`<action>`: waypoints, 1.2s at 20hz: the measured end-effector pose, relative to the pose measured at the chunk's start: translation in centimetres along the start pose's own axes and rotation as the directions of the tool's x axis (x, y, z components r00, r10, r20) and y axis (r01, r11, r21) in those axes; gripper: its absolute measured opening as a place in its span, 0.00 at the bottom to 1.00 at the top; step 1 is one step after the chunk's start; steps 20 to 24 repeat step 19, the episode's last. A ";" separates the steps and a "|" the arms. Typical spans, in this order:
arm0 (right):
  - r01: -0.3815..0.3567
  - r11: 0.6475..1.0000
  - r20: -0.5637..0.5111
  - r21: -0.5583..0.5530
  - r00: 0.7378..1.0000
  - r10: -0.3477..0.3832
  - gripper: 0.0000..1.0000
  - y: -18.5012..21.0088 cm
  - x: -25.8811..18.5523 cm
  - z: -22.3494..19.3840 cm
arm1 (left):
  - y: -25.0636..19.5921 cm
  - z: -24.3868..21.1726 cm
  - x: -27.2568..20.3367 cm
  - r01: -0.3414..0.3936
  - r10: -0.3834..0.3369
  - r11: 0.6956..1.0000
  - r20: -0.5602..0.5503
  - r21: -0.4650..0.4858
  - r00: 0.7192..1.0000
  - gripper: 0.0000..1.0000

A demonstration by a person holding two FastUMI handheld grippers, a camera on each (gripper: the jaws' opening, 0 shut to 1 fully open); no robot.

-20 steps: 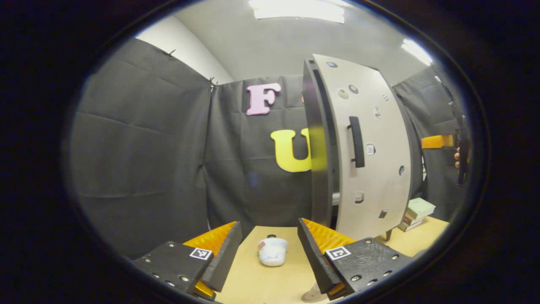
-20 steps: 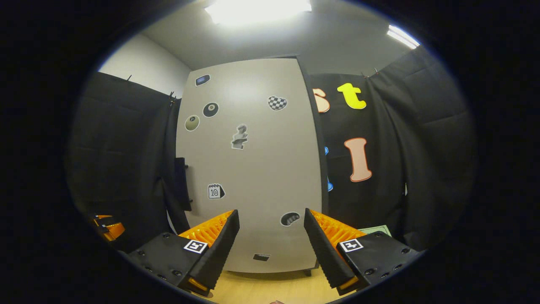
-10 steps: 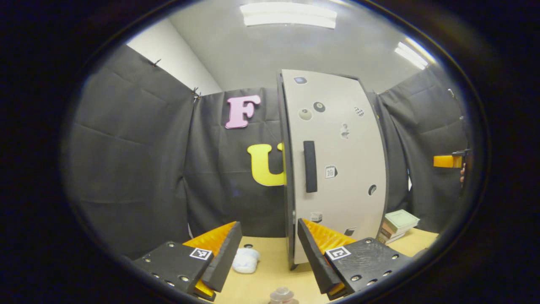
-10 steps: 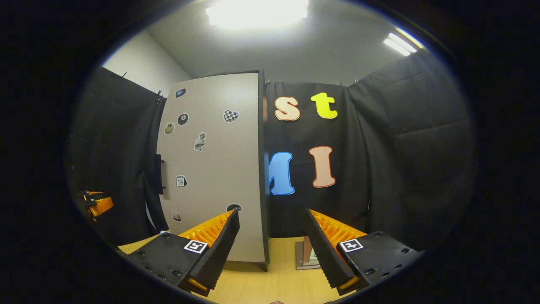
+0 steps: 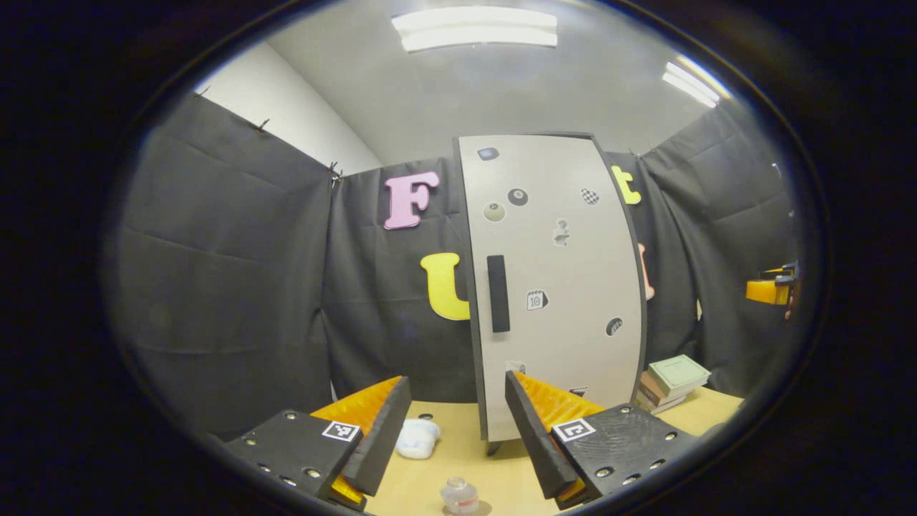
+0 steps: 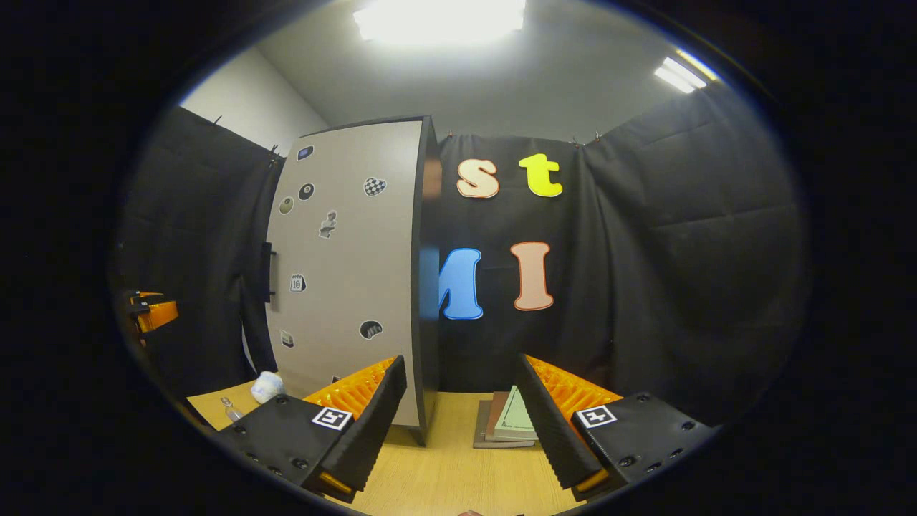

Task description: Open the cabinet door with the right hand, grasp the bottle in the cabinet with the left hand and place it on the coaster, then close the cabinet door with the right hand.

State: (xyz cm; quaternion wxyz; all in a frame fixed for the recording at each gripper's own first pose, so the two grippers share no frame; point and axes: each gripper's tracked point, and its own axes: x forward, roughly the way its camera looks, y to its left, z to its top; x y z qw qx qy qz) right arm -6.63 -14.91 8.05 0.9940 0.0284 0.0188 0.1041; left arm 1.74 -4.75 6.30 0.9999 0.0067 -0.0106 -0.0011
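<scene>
Your cabinet door [image 5: 555, 287] is a tall, smooth, pale panel with a dark edge. It lies flush with the cabinet, and one dark bar handle [image 5: 498, 293] runs upright near its left edge. Small flat stickers are scattered over its face; I count about eight in the left gripper view.

One small clear bottle [image 5: 459, 496] stands on the wooden tabletop [image 5: 458, 459] in front of the cabinet, low in the left gripper view, on a thin round coaster [image 5: 478, 509] that just peeks out beneath it. One soft, white, lumpy object [image 5: 418, 438] lies farther back on the table, left of the cabinet's foot. A short stack of books [image 5: 670, 383] sits to the right of the cabinet.

Your left gripper [image 5: 455, 430] is spread wide with nothing between its ridged fingers, and it touches nothing. Your right gripper [image 6: 462, 416] is equally wide apart and empty, held clear of the door, with the books [image 6: 510, 426] on the table beyond it.
</scene>
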 end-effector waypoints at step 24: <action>0.012 1.000 0.051 -0.012 0.999 -0.011 0.98 2.9 -5.9 2.8 | 4.8 1.4 -4.5 0.009 -0.009 1.000 0.025 -0.002 1.000 0.84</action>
